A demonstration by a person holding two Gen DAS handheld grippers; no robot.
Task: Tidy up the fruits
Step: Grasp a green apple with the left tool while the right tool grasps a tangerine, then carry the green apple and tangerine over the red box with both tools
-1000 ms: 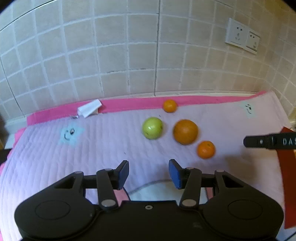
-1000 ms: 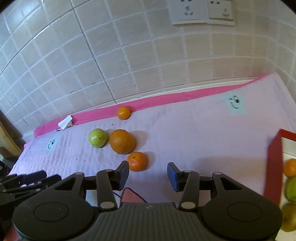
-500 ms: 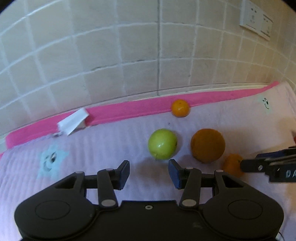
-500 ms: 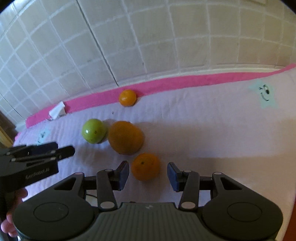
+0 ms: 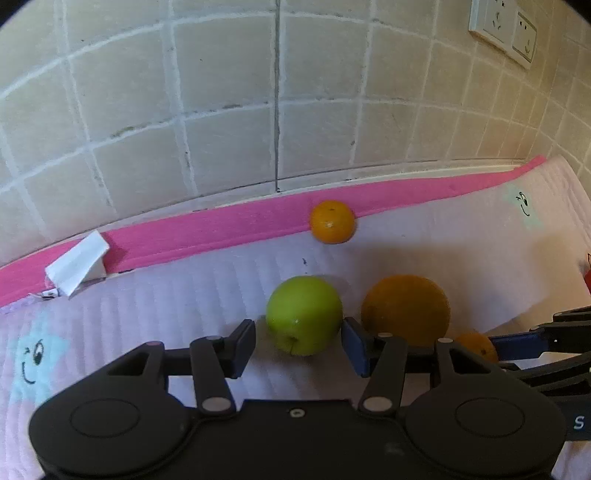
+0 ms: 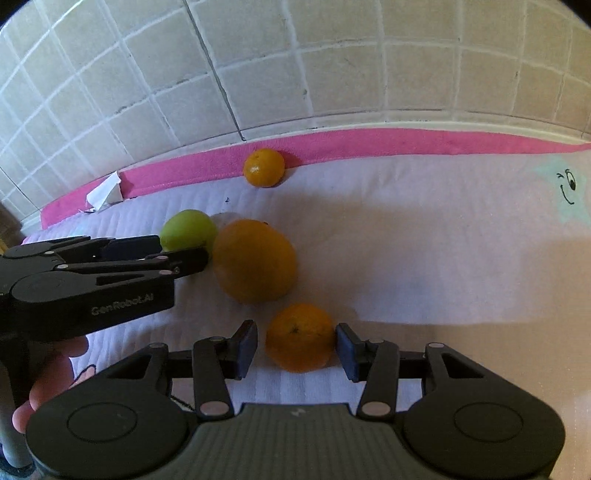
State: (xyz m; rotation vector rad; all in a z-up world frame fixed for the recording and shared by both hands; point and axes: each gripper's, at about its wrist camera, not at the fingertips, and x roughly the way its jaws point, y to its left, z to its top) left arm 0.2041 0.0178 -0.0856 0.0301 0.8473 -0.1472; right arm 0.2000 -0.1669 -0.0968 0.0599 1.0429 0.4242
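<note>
A green apple (image 5: 303, 314) lies on the pale quilted mat between the open fingers of my left gripper (image 5: 298, 345); it also shows in the right wrist view (image 6: 189, 229). A big orange (image 5: 405, 309) (image 6: 254, 271) sits just right of it. A small orange (image 6: 300, 336) lies between the open fingers of my right gripper (image 6: 296, 349), with small gaps on both sides; it peeks out in the left wrist view (image 5: 476, 347). Another small orange (image 5: 332, 221) (image 6: 264, 167) rests at the mat's pink back border.
A tiled wall rises behind the mat (image 5: 424, 243). A folded white paper (image 5: 77, 263) lies on the pink border at the left. Wall sockets (image 5: 502, 31) are at the upper right. The left gripper's body (image 6: 92, 280) and the hand holding it fill the right wrist view's left side.
Both grippers have moved forward and down toward the fruit. The apple now lies between the left fingers and the small orange between the right fingers. Both stay open.
</note>
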